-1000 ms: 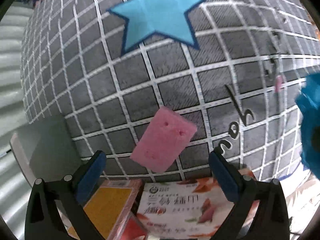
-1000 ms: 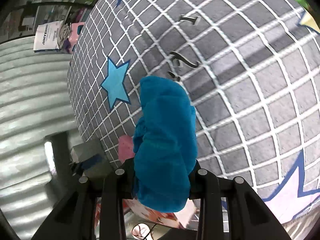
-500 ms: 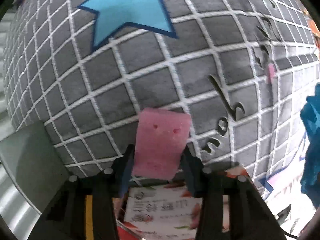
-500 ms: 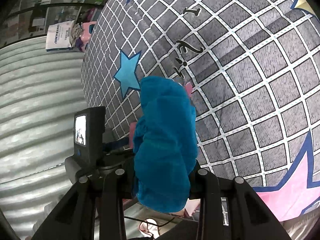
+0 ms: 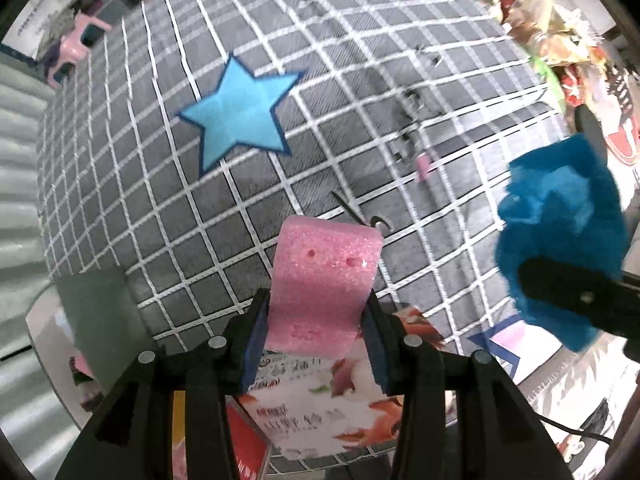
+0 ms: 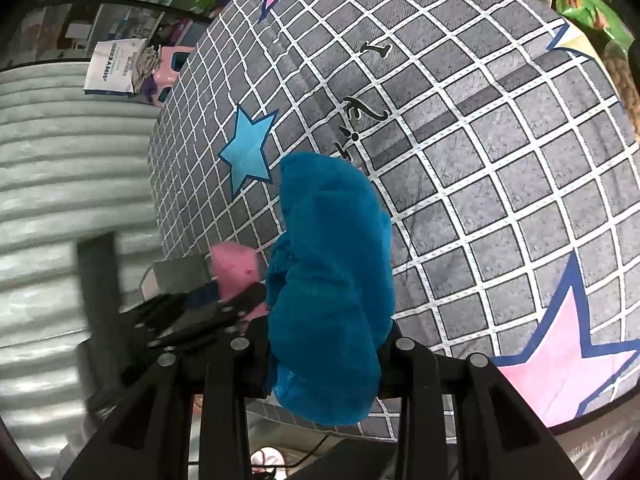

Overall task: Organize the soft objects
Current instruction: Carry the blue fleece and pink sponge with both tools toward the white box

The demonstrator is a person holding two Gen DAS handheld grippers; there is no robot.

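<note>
- Below the left gripper lies a printed packet with red-orange fruit pictures and East Asian characters, too blurred to read; a red-and-yellow packet sits beside it.
- Far beyond the right gripper, up and to the left of its fingers, stands a white bag with dark lettering, too small to read; a pink object sits next to it.
- The grey mat with a white grid carries dark script marks ahead of both pairs of fingers, not legible as words.
- A blue star is printed on the mat ahead and left of the left fingers; a pink star lies to the right of the right fingers.
- Ribbed pale-green flooring borders the mat on the left; cluttered packaging lies at the far right edge.
- The left fingers are clamped on a pink sponge, which stands up between them.
- The right fingers are clamped on a blue fluffy cloth, bunched and bulging forward beyond the tips.
</note>
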